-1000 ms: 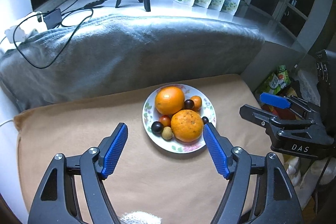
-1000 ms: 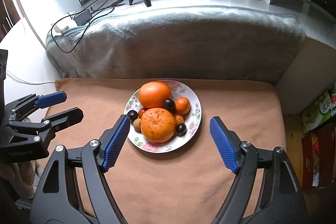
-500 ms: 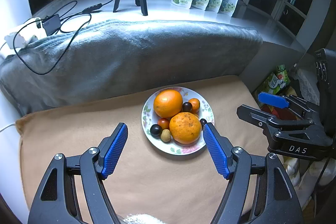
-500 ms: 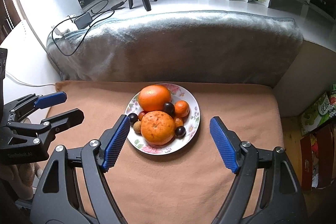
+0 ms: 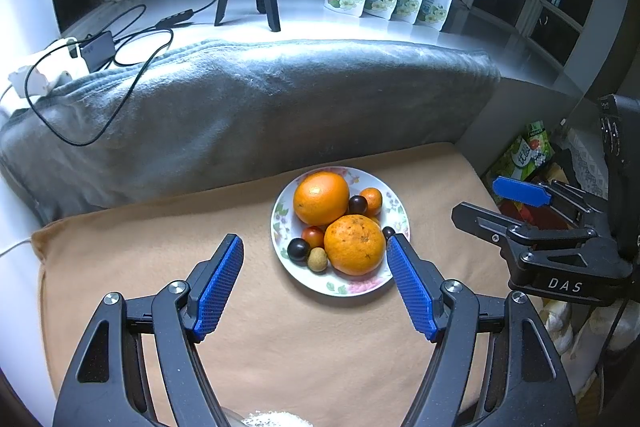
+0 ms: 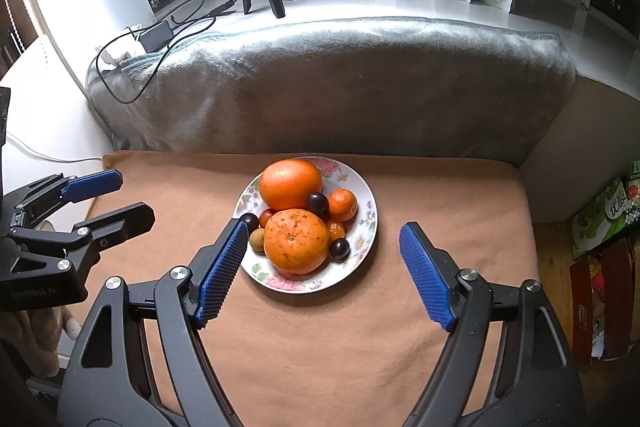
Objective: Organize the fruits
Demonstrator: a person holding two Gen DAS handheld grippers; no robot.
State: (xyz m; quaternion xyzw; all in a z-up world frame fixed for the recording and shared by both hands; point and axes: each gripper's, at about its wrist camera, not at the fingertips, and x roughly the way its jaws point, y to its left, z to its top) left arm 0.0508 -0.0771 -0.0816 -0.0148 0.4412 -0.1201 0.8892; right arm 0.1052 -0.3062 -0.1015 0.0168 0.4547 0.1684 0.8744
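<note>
Tan cushion [image 5: 168, 259]: flowered plate [image 5: 280, 227] heaped with oranges [image 5: 320, 197] and small fruits, gathered centrally. Left gripper [image 5: 314, 285], right gripper [image 6: 322, 271]: tongs apart, empty, poised above.

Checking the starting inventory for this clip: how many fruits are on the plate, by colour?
Large orange: 2
Small orange: 2
Dark purple: 3
Red: 1
Tan: 1
Total: 9, all on the floral plate.
</note>
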